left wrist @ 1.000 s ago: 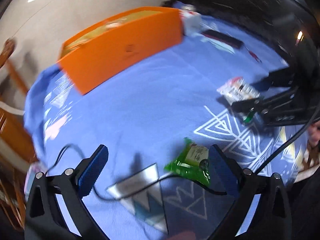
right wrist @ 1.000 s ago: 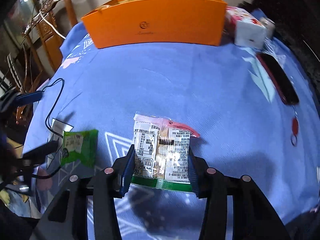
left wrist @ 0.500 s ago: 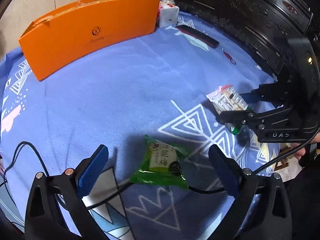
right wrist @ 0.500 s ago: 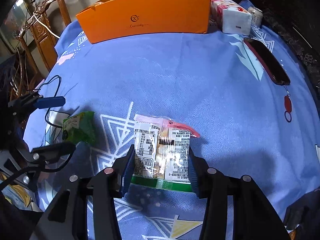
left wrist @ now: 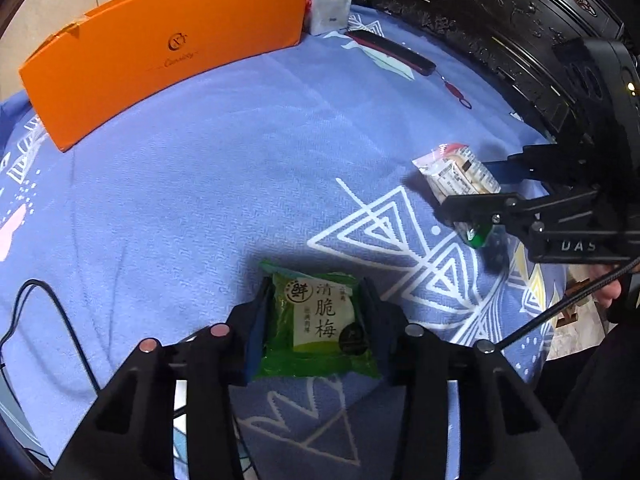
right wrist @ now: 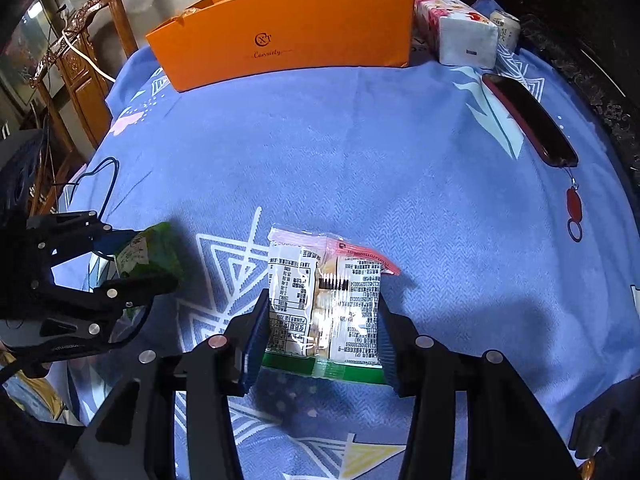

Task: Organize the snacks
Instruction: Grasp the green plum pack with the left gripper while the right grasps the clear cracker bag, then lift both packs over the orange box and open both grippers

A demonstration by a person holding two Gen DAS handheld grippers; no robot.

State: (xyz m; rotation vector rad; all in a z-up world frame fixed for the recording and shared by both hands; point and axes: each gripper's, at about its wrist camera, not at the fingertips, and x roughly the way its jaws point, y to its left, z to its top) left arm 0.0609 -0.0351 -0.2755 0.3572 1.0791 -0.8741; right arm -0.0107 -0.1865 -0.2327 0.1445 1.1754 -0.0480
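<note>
An open orange cardboard box (right wrist: pixel 288 36) stands at the far edge of the desk, its contents hidden behind its front wall. Beside it sit a tissue pack (right wrist: pixel 460 36) and a drink can (right wrist: pixel 507 32). A blue cloth (right wrist: pixel 360 160) with white triangle patterns covers the desk, where a dark phone (right wrist: pixel 528 120) with a red charm lies at right. The left gripper (left wrist: pixel 316 320) has just closed its jaws on a green plum snack packet (left wrist: pixel 316 324) low over the cloth; the right gripper (right wrist: pixel 320 320) holds a clear-wrapped cracker packet (right wrist: pixel 324 304) between half-closed jaws. Only the right wrist view shows carved wooden furniture (right wrist: pixel 76 52) beyond the desk; the left shows a black cable (left wrist: pixel 36 312) on the cloth.
</note>
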